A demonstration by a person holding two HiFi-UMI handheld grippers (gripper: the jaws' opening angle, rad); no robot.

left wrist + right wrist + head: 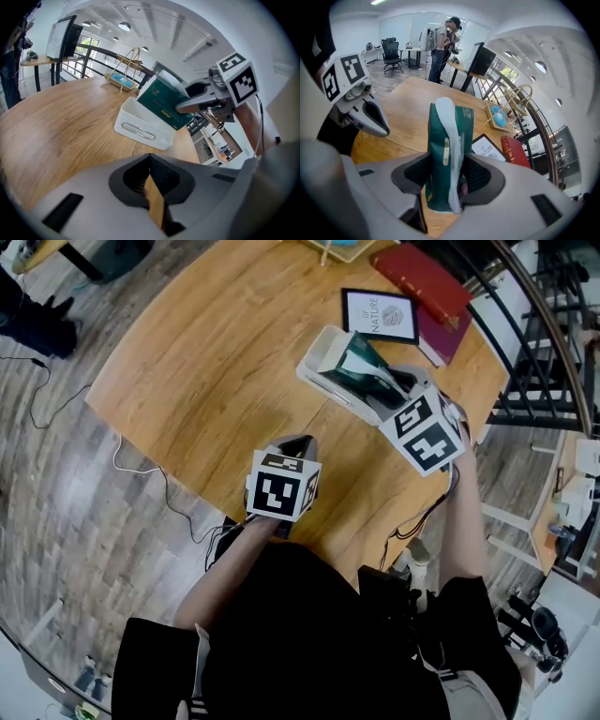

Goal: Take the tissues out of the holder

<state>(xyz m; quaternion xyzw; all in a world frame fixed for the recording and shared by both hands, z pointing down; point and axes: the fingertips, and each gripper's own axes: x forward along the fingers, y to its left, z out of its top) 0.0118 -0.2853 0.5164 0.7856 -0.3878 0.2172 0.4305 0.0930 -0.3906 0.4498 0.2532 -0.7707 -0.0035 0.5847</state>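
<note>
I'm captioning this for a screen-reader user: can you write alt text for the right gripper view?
The right gripper has its jaws closed on a green tissue pack, with white tissue poking from its top. Behind lies a wooden table, with the left gripper at left and a framed print and red book at right.

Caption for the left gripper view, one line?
Right gripper grips the tilted green tissue pack at the white holder on the wooden table.

Tissue pack (445, 140) above its holder (320, 378)
Dark green, white sheet poking out, tilted in my right gripper (446, 180) over the open white box at upper right of the head view
</note>
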